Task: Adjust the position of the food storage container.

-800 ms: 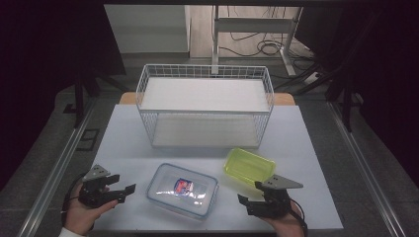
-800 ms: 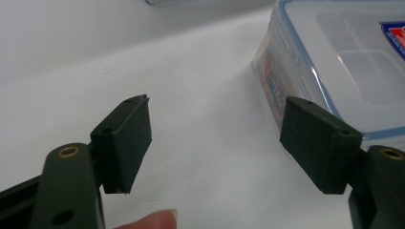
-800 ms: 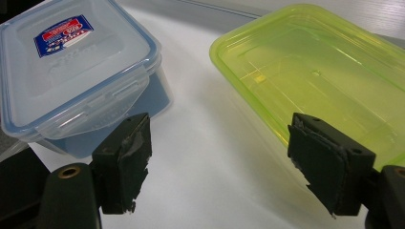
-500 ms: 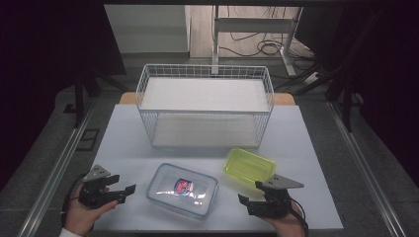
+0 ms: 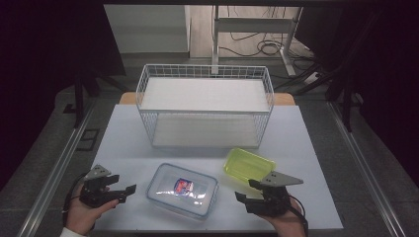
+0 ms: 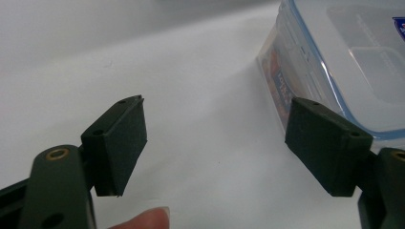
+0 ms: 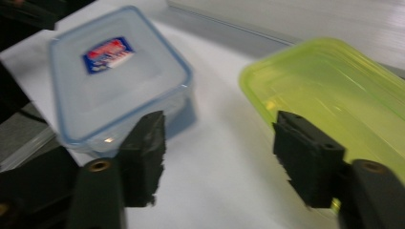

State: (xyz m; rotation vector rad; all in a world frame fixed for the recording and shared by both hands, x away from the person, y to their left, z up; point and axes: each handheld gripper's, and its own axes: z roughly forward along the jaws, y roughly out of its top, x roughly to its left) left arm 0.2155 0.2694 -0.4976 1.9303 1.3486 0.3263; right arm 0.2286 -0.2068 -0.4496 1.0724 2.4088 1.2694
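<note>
Clear lidded container (image 5: 182, 190) lay between both empty, open grippers, nearer left gripper (image 5: 120, 192) than right gripper (image 5: 247, 190)

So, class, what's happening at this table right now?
A person sits at a white table with a gripper in each hand. The left gripper and the right gripper rest near the front edge, jaws open and holding nothing. Between them lies a clear lidded box with a label on top, and a yellow-green container sits beside it. A white wire basket stands behind them.
</note>
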